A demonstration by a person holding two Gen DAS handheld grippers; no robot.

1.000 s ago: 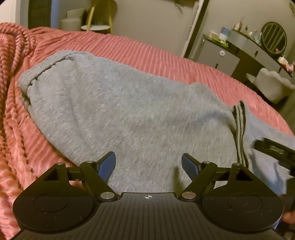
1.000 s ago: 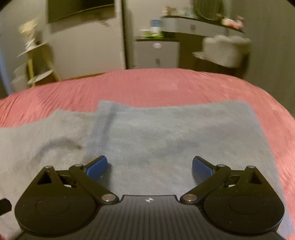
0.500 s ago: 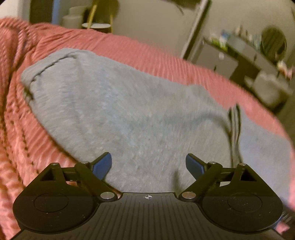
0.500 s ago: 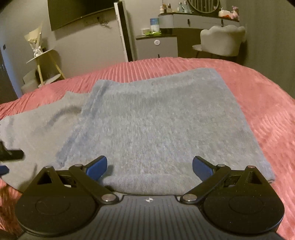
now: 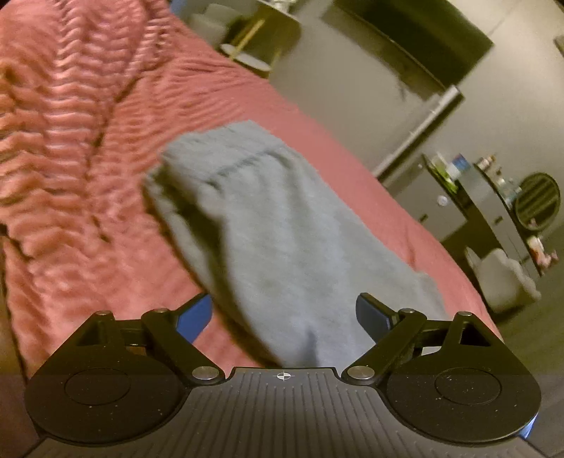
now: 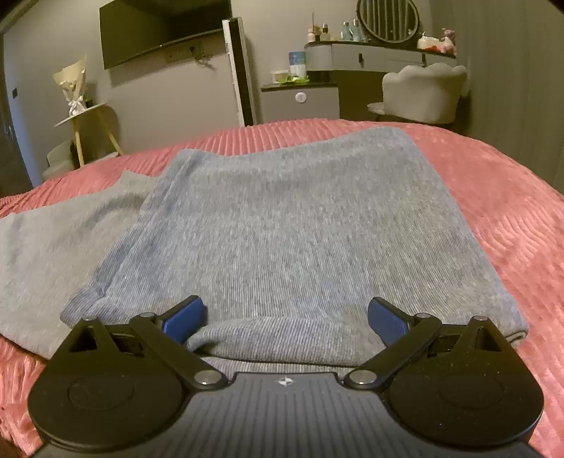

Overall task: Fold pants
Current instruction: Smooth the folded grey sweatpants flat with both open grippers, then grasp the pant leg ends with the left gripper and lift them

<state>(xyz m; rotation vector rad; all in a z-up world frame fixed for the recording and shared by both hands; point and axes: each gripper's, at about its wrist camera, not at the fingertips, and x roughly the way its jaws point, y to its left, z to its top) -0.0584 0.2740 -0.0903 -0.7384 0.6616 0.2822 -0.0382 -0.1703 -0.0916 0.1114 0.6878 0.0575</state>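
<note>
Grey knit pants (image 6: 282, 218) lie on a pink ribbed bedspread (image 6: 511, 211). A folded part rests on top of a single layer that runs off to the left. My right gripper (image 6: 286, 304) is open, low over the near folded edge, with nothing pinched between its blue pads. In the blurred, tilted left wrist view the pants (image 5: 282, 229) stretch away to a gathered end at the far side. My left gripper (image 5: 283, 303) is open above their near part, its left pad over the bedspread (image 5: 70, 158) and its right pad over the cloth.
The bedspread is rumpled into ridges (image 5: 63, 98) left of the pants. Beyond the bed stand a pale chair (image 6: 423, 91), a small cabinet (image 6: 299, 98), a vanity with a round mirror (image 6: 387, 17), a side table (image 6: 84, 116) and a wall TV (image 6: 158, 35).
The left view has swung and rolled toward the left end of the pants, and its jaws stand a little wider. The right gripper drew back to the near folded edge, then held still.
</note>
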